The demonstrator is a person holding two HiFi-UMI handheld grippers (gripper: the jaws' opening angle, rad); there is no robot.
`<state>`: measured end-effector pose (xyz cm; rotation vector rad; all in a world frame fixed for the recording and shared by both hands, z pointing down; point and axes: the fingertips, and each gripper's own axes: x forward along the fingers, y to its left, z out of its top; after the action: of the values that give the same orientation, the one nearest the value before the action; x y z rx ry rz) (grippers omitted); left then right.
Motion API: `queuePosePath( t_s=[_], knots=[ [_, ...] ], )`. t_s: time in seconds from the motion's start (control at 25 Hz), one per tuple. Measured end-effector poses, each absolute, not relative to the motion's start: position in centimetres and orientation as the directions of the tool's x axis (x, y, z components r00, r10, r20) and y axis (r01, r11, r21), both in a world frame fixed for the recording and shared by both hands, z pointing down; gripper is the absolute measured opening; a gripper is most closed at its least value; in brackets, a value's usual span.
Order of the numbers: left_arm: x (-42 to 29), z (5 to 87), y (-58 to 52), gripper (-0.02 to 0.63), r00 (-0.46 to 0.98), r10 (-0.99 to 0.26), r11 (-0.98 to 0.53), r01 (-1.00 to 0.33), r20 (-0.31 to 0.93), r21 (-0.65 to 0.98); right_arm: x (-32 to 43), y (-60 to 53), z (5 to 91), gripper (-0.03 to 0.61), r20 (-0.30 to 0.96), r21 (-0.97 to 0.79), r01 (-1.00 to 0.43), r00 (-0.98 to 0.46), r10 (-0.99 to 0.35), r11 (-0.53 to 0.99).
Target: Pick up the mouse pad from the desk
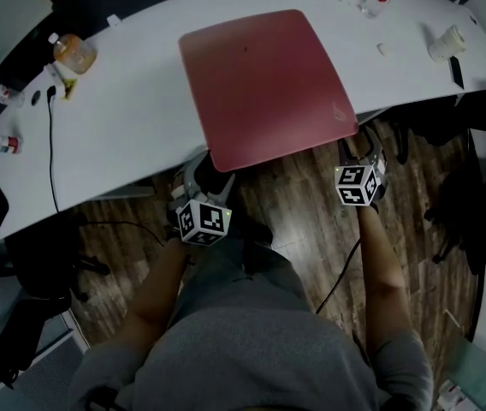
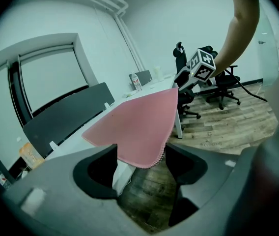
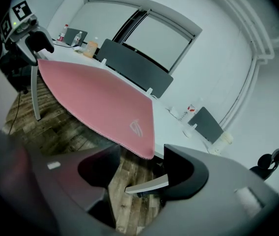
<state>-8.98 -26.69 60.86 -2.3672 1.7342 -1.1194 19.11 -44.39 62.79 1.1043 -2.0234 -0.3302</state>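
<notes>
mouse pad (image 1: 264, 84): pink, flat on white table (image 1: 132, 118), centre of frame; near edge overhangs the table's front edge
left gripper (image 1: 204, 174): at pad's lower-left corner; jaws apart, corner between them, not pinched
right gripper (image 1: 358, 148): at pad's lower-right corner; jaws wide apart, nothing clamped
orange bottle (image 1: 74, 52): upper left of table
paper cup (image 1: 446, 43): upper right of table

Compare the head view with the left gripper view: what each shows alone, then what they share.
Head view only: a cable on the desk and the marker cube on the left gripper. Left gripper view only: that gripper's jaws standing apart with the mouse pad corner between them; office chairs; a window. Both: the pink mouse pad overhanging the desk edge, and the right gripper.
</notes>
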Motion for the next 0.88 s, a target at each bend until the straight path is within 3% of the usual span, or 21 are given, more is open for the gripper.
queuePosePath(
  t_s=[0.2,0.44,0.52,0.6,0.88],
  knots=[
    [-9.1,59.2,-27.7,0.307,0.150,-0.858,-0.383,-0.825,0.492,-0.416,18.0,-44.4,63.7,0.167,0.548,0.614,-0.471,-0.323,-0.771,0.633],
    [-7.9,61.1,-28.8,0.297,0.182,-0.776,-0.516,-0.735,0.604,-0.440,17.4,-45.3,63.6,0.077,0.576,0.621,-0.434,-0.312,-0.756,0.652],
    [-7.2,61.0,-28.6,0.216,0.211,-0.769,-0.547,-0.707,0.604,-0.448,17.2,-45.2,63.1,0.056,0.577,0.613,-0.438,-0.320,-0.751,0.658],
    [-6.3,60.6,-28.3,0.059,0.240,-0.775,-0.561,-0.688,0.585,-0.460,16.9,-45.2,62.3,0.034,0.569,0.608,-0.445,-0.333,-0.752,0.658],
    [-6.8,58.6,-28.3,0.025,0.283,-0.787,-0.517,-0.786,0.548,-0.338,16.0,-45.2,58.8,0.020,0.530,0.493,-0.581,-0.390,-0.753,0.647]
  ],
)
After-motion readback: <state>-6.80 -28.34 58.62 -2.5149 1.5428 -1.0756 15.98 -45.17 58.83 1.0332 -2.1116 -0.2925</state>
